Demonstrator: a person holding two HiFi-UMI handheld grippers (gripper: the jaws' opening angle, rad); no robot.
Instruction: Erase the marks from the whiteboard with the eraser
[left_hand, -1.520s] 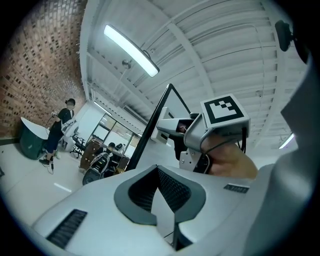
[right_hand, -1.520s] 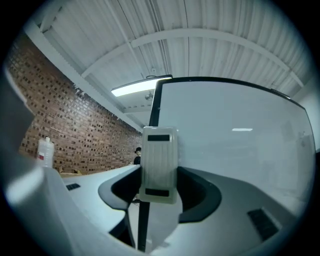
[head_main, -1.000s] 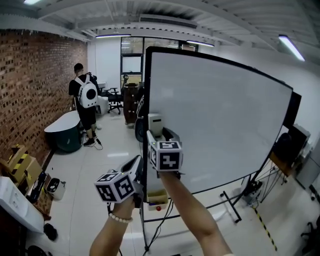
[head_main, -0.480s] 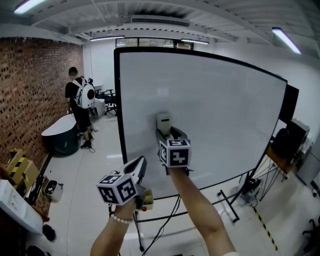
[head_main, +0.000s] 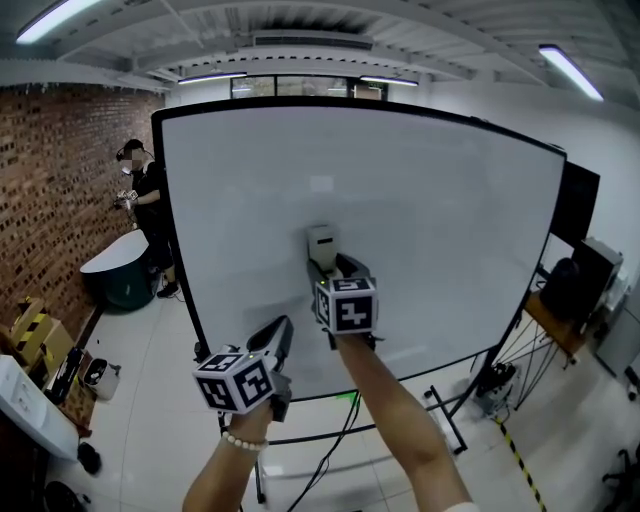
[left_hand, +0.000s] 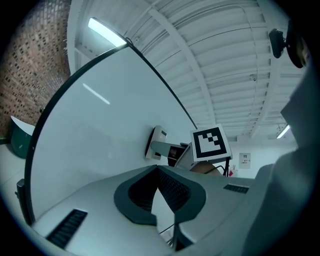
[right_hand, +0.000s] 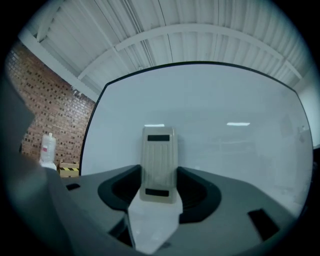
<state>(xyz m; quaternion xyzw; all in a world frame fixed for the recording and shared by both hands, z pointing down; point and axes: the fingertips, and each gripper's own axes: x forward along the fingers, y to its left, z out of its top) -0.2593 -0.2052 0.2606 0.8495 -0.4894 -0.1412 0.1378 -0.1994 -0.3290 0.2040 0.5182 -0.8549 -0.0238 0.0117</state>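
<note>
against the large white whiteboard (head_main: 450, 250), the right gripper (head_main: 333, 266) clamps the beige rectangular eraser (head_main: 321, 243); the left gripper (head_main: 281, 330) hangs below, jaws together.

Eraser (head_main: 321, 243) against whiteboard (head_main: 450, 220); person (head_main: 146, 205) beyond left edge.

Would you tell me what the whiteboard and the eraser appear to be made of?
The whiteboard looks like a glossy white coated panel, perhaps melamine: ceiling lights reflect in it. The eraser has a beige, matte, ribbed body, probably plastic.

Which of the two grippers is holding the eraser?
The right gripper: its jaws clamp the beige eraser on the whiteboard. The left gripper is shut and empty.
</note>
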